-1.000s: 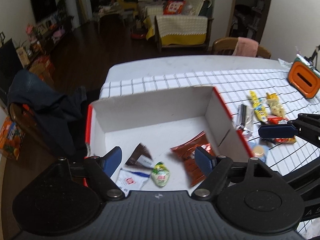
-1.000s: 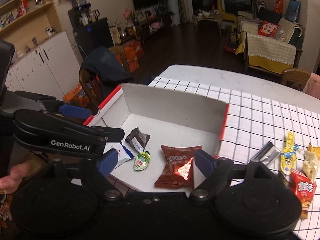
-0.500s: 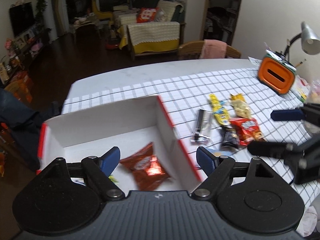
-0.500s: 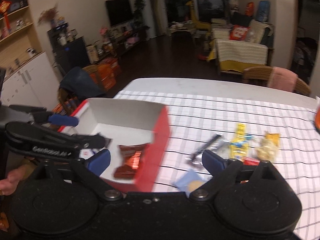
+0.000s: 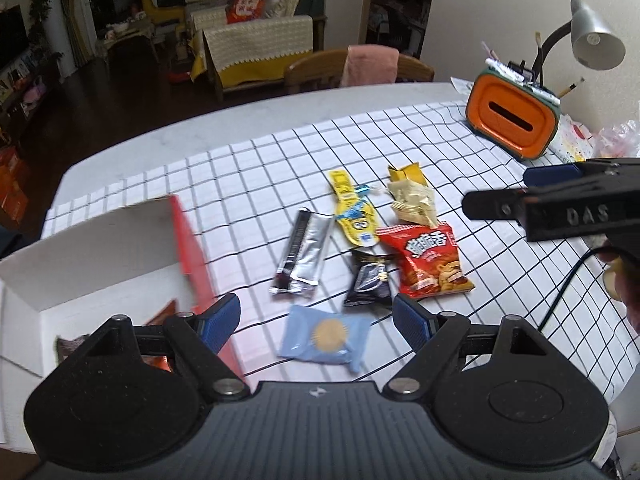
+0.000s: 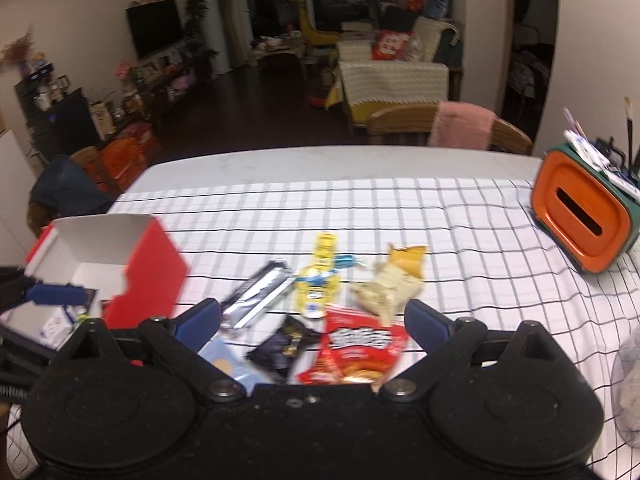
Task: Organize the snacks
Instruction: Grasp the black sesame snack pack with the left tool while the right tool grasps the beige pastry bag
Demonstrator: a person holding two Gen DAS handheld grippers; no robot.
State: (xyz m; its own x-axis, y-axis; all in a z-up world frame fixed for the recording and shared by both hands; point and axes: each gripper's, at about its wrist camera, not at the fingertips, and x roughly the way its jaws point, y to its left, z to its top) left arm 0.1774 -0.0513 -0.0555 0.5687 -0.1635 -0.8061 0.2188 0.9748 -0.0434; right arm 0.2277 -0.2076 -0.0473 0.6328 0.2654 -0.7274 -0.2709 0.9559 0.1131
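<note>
Several snacks lie on the checked cloth: a light blue biscuit packet (image 5: pixel 325 337), a black packet (image 5: pixel 369 283), a red chips bag (image 5: pixel 430 259), a silver bar (image 5: pixel 302 257), a yellow pouch (image 5: pixel 353 216) and a beige bag (image 5: pixel 412 200). The red and white box (image 5: pixel 188 248) stands to their left. My left gripper (image 5: pixel 316 322) is open and empty, just above the blue packet. My right gripper (image 6: pixel 314 322) is open and empty, over the red bag (image 6: pixel 358 346) and the black packet (image 6: pixel 286 346). The box also shows in the right wrist view (image 6: pixel 148 276).
An orange tissue holder (image 5: pixel 514 122) with pens and a grey lamp (image 5: pixel 596 40) stand at the table's far right. A wooden chair with a pink towel (image 5: pixel 370 66) is behind the table. A clear bag (image 6: pixel 630 396) lies at the right edge.
Both grippers have swung right, from over the box to over the loose snacks on the cloth. Both have stayed open and empty.
</note>
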